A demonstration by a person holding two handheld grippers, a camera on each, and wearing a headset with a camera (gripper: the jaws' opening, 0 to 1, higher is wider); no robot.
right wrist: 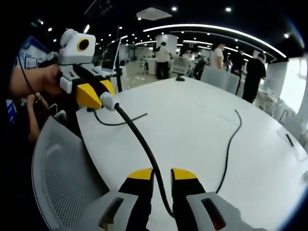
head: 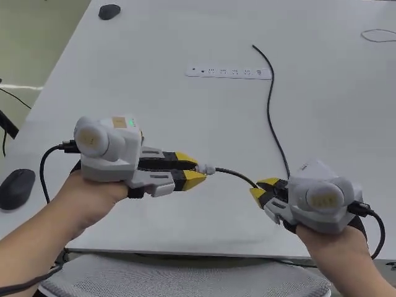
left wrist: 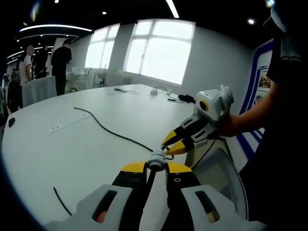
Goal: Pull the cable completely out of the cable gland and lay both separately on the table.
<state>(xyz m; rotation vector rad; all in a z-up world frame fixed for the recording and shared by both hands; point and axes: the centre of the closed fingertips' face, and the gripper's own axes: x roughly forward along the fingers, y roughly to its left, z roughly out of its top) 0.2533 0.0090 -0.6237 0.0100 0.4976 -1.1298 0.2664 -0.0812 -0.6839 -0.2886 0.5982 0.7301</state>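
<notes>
Clamping jaws, left: the left gripper (head: pixel 199 170) (left wrist: pixel 156 167) has its yellow-tipped jaws clenched on the cable gland (head: pixel 207 168) (left wrist: pixel 156 160), which sits at the very tips
Clamping jaws, right: the right gripper (head: pixel 260 187) (right wrist: pixel 162 174) has its jaws drawn in on the cable (head: pixel 270 111) (right wrist: pixel 139 134), which passes between them; the two grippers face each other, tips near but apart
Cable gland: small, pale and round; held off the surface (head: pixel 154 105), near its front edge; the cable enters it, so the two are not separated
Cable: black; a short span sags slightly from the gland to the right jaws; beyond them it lies on the surface, runs away from the person and ends just past the end of the power strip (head: pixel 229 72)
Hands: one on each gripper body; forearms enter from the lower edge of the head view
Surface: white, broad; a dark mouse (head: pixel 15 187) at the left edge, a second dark mouse (head: pixel 109 11) at the far side
Surroundings: mesh chair back (head: pixel 185 278) below the front edge; people stand in the background of both gripper views
</notes>
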